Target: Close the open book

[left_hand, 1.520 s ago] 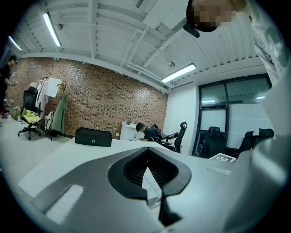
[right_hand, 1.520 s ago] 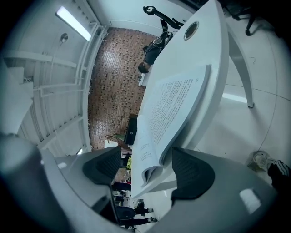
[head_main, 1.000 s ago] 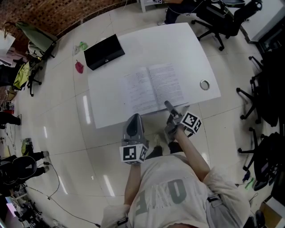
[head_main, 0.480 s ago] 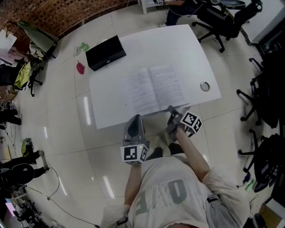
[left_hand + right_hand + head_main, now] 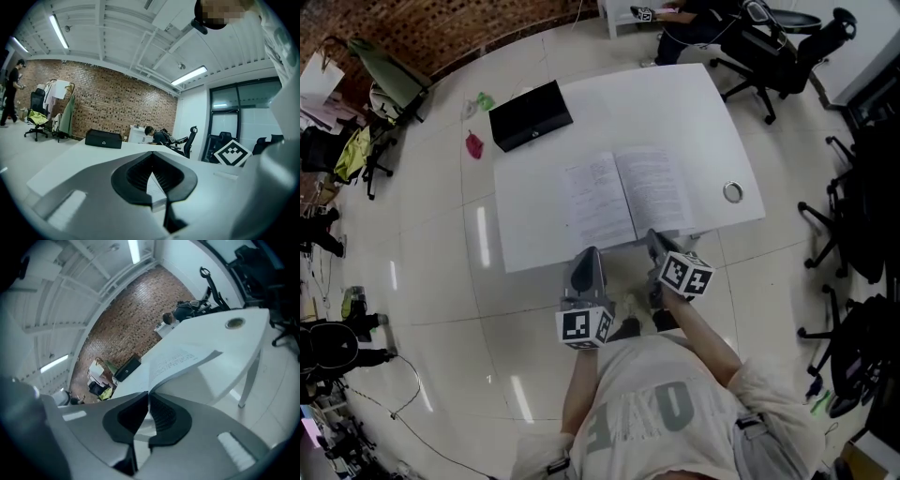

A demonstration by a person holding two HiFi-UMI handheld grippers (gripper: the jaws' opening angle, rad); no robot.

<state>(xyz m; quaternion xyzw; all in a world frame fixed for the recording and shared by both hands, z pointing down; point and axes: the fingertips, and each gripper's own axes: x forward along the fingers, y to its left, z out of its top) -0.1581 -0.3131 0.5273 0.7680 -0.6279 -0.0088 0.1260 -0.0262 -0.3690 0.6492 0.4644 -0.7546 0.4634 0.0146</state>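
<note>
Since right gripper [image 5: 653, 238] jaws, just closing, nip the near right edge of the open white printed book [image 5: 623, 194] on the white bench [image 5: 675, 112], it may tear or slip out; left gripper [image 5: 589, 253] jaws together, empty.

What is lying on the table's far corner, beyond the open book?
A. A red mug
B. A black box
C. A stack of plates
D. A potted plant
B: the head view shows a black box on the far left corner of the white table, beyond the open book.
</note>
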